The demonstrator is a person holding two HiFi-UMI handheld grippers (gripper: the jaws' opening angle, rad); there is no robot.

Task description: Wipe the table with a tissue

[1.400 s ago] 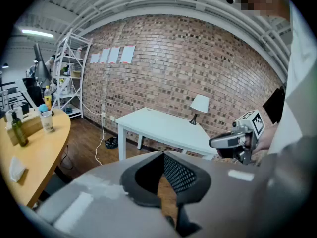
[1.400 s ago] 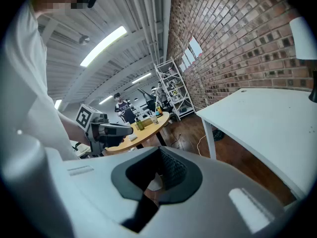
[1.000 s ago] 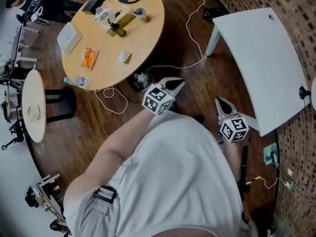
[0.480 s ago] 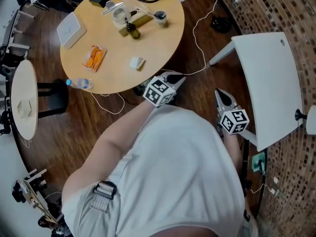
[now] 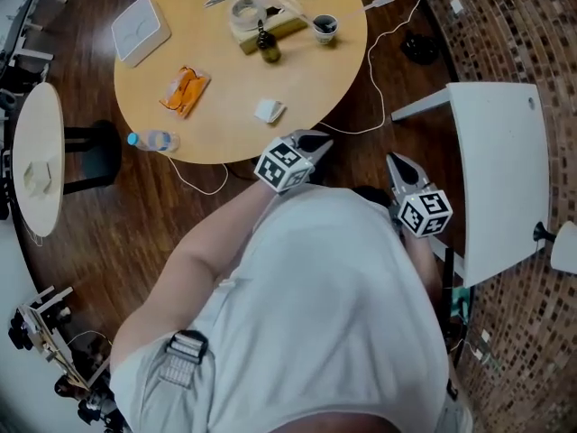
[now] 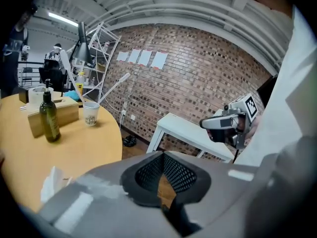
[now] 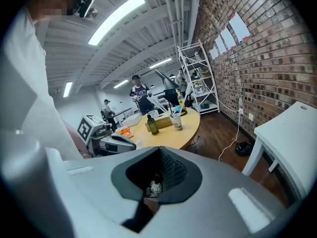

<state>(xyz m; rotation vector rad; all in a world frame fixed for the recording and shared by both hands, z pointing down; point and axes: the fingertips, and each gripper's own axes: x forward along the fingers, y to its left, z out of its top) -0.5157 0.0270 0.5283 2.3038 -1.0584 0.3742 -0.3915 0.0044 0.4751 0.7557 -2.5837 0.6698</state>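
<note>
the round wooden tabletop [image 5: 297,84] is the biggest thing here, and as far as i can judge the wiping has not begun: nothing is pressed to its surface and neither claw carries a tissue. a white side table [image 5: 500,170] stands to the right of the tabletop, with a strip of bare floor between them. the left claw [image 5: 315,139] hangs just off the tabletop's near rim, jaws closed tight on nothing. the right claw [image 5: 394,161] is further right of that rim, over the floor, jaws also drawn together; a pale scrap seen through their gap looks to lie beyond them, not in a grip. on the tabletop's far half sit a white box [image 5: 141,30], a wooden box [image 5: 284,25], a dark bottle [image 5: 265,43] and a paper cup [image 5: 325,30]. an orange packet [image 5: 185,90] lies left of centre and a water bottle [image 5: 151,140] lies at the left rim. the crumpled tissue [image 5: 269,110] lies on the tabletop's near part, close to the rim, nearest the left claw. still to do: pick it up, then wipe. bare wood around the tissue gives sweeping room, though the rim is close.
</note>
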